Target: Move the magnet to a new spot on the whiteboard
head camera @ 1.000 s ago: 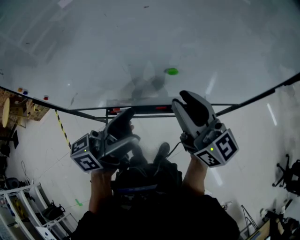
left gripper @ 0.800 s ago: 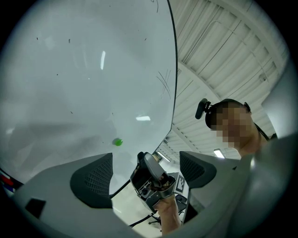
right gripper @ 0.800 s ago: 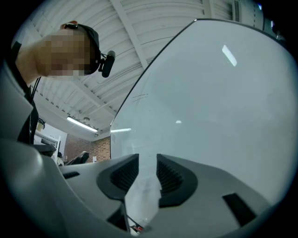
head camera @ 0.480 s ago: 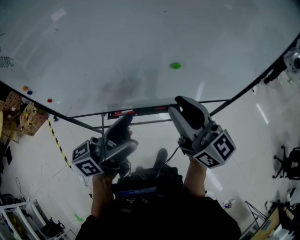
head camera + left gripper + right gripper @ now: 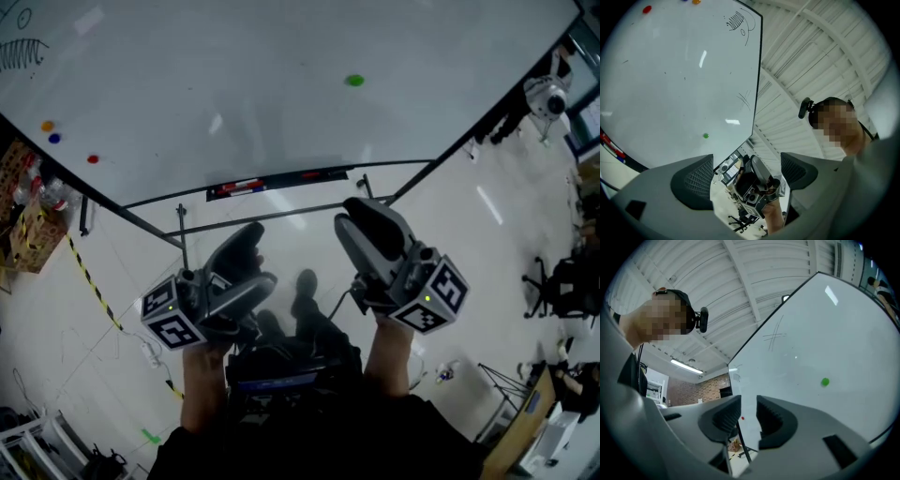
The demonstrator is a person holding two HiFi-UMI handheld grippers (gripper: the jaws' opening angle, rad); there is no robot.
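Up on the whiteboard [image 5: 234, 84], a bit to the right in the head view, sits the little green magnet [image 5: 354, 81]. It sticks there all by itself, with bare board all around it. It looks small, round and hard, so it is likely very light, and it should not bend or break. It looks smooth too, so it may slip out of a loose pinch. The best place to hold it is probably on its two round sides, with one pad on each. It will likely need a small tug to come off, or it could slide along the board. Far off to the left are an orange magnet [image 5: 47, 126], a blue magnet [image 5: 54, 138] and a red magnet [image 5: 93, 158]. Below runs the dark pen tray [image 5: 323, 173]. Lower still, well apart from the board, are both tools. The left gripper [image 5: 246, 246] has its jaws wide apart and holds nothing. The right gripper [image 5: 367, 220] has just been closing; only a narrow gap is left, with nothing in it.
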